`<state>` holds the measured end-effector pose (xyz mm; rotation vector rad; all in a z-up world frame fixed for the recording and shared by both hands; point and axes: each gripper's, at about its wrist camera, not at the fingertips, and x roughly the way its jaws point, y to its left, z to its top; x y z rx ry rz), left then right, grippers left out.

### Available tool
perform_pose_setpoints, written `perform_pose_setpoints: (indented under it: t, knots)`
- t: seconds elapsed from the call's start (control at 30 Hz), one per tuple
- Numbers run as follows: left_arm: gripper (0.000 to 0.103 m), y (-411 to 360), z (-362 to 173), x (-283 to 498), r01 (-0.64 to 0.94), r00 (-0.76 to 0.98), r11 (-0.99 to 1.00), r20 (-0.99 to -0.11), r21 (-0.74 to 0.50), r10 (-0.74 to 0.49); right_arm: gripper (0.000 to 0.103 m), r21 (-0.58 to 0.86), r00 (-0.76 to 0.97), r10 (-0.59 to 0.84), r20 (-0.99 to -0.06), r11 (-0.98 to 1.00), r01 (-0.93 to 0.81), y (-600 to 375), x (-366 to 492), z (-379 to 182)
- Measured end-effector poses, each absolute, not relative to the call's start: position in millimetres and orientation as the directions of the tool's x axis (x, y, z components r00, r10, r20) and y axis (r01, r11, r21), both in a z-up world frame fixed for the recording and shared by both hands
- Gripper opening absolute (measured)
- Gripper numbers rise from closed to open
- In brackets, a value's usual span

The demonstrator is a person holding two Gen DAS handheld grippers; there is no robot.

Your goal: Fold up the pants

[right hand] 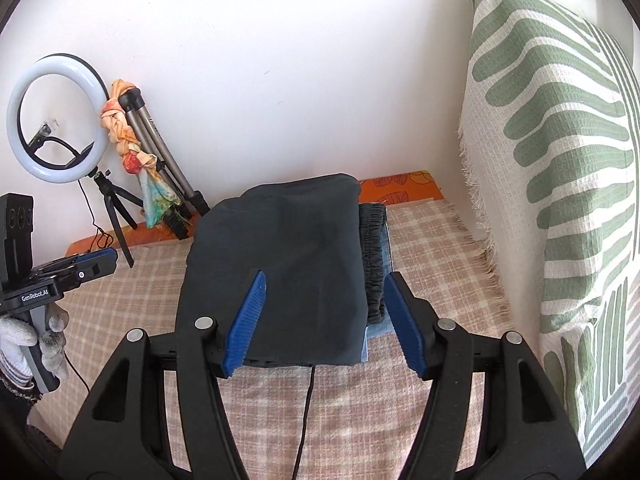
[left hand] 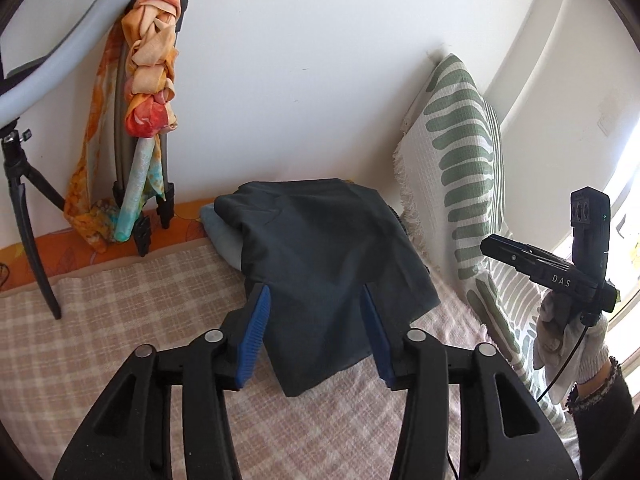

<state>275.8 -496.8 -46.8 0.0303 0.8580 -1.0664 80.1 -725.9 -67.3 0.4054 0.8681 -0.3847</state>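
Observation:
Dark navy pants (left hand: 320, 264) lie folded into a compact rectangle on top of a small stack of folded garments on the checked bed cover (left hand: 120, 320). The same pants (right hand: 280, 272) show in the right wrist view, over a dark elastic-waist garment (right hand: 374, 260) and a light blue one (right hand: 376, 330). My left gripper (left hand: 316, 292) is open, fingers hovering over the near edge of the pants. My right gripper (right hand: 324, 280) is open, fingers straddling the stack's near right part. Neither holds cloth.
A green-and-white patterned cushion (right hand: 560, 200) leans against the wall at the right. A ring light (right hand: 56, 120) on a small tripod and a folded tripod wrapped in an orange scarf (left hand: 148, 92) stand at the back left. A black cable (right hand: 306, 420) runs across the cover.

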Motion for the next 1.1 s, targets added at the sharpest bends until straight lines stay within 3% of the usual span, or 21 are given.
perform_pose_setpoints:
  t: [0.07, 0.27, 0.37, 0.67, 0.87, 0.97, 1.1]
  knots:
    - [0.05, -484.8, -41.2, 261.3, 0.785, 0.197, 0.503, -0.624, -0.362, -0.756, 0.07, 0.166, 0.596, -0.182, -0.782, 0.861, 0.48, -707.3, 73.7, -55.8]
    - [0.065, -450.4, -26.0, 221.3, 0.812, 0.208, 0.486, -0.618, -0.323, -0.758, 0.08, 0.111, 0.624, -0.259, -0.737, 0.865, 0.49, -648.0, 54.5, -25.6]
    - [0.068, -433.5, -18.8, 204.2, 0.819, 0.217, 0.483, -0.612, -0.31, -0.76, 0.091, 0.079, 0.634, -0.292, -0.716, 0.868, 0.489, -617.4, 46.7, -14.5]
    - [0.083, -384.7, -4.4, 154.4, 0.833, 0.288, 0.494, -0.568, -0.249, -0.771, 0.092, 0.04, 0.634, -0.333, -0.698, 0.866, 0.498, -547.7, 20.3, -1.1]
    - [0.083, -361.0, -10.3, 136.4, 0.821, 0.325, 0.523, -0.566, -0.228, -0.757, 0.092, 0.038, 0.64, -0.352, -0.683, 0.858, 0.513, -516.0, 3.5, -1.0]
    - [0.083, -352.1, -17.5, 127.5, 0.818, 0.349, 0.538, -0.57, -0.203, -0.744, 0.097, 0.065, 0.649, -0.345, -0.678, 0.851, 0.521, -506.4, -2.1, -4.3]
    - [0.083, -342.6, -25.6, 120.0, 0.802, 0.4, 0.573, -0.56, -0.169, -0.726, 0.098, 0.011, 0.651, -0.395, -0.648, 0.85, 0.527, -488.5, -5.0, -6.7]
